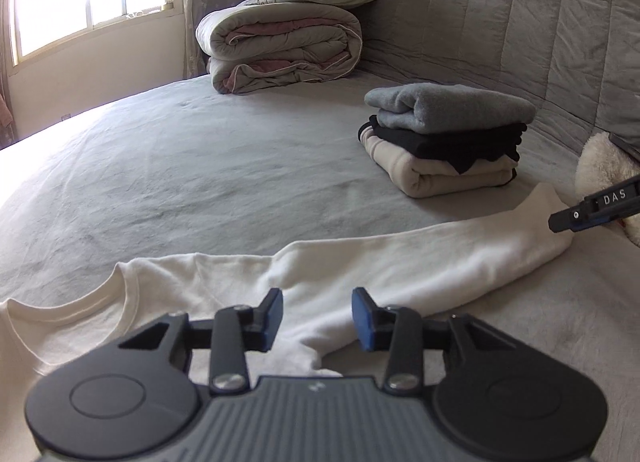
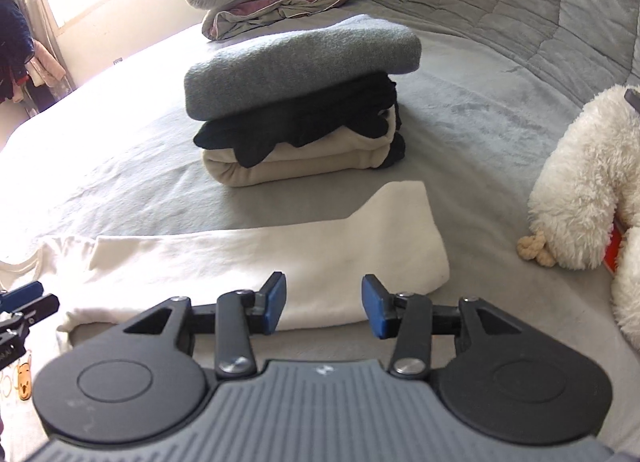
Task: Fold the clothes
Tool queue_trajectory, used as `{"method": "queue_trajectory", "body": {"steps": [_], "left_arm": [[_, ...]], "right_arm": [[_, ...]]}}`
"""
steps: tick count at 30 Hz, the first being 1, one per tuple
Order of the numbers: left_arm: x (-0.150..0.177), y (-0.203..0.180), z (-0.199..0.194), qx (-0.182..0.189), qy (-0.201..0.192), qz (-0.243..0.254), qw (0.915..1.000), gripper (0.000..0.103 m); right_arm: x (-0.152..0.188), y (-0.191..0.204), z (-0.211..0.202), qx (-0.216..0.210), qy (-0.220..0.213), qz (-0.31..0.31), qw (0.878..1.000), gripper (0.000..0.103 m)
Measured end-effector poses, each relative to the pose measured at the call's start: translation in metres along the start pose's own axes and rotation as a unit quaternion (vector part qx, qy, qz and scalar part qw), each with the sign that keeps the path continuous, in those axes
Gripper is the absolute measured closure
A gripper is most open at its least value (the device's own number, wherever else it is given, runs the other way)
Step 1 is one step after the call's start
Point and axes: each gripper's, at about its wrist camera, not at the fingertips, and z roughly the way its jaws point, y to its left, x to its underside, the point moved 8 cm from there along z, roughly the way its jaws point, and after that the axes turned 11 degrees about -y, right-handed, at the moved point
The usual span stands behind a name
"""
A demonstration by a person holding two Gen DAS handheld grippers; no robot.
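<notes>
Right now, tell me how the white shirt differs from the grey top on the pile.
The white shirt lies spread out on the bed, sleeve stretched sideways; the grey top is folded into a thick block. The shirt rests directly on the bedcover; the grey top sits on black and cream garments. Both are soft knitwear on the same bed.

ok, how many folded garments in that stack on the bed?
3. Grey one on top, black one in the middle, cream one at the bottom. Thinner pieces could be hidden between the layers.
</notes>
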Motion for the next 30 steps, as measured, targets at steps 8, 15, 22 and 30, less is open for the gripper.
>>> {"method": "queue_trajectory", "body": {"steps": [8, 15, 22, 30], "left_arm": [[0.018, -0.026, 0.011, 0.016, 0.024, 0.077, 0.9966, 0.069], [0.021, -0.045, 0.033, 0.043, 0.036, 0.109, 0.9924, 0.069], [0.018, -0.053, 0.048, 0.054, 0.041, 0.148, 0.9866, 0.07], [0.013, -0.065, 0.048, 0.081, 0.048, 0.204, 0.9744, 0.102]], "right_arm": [[0.03, 0.012, 0.004, -0.065, 0.032, 0.07, 0.995, 0.057], [0.038, 0.027, 0.01, -0.103, 0.047, 0.076, 0.991, 0.057], [0.034, 0.023, 0.015, -0.115, 0.049, 0.092, 0.988, 0.057], [0.028, 0.009, 0.016, -0.114, 0.046, 0.112, 0.986, 0.057]]}}
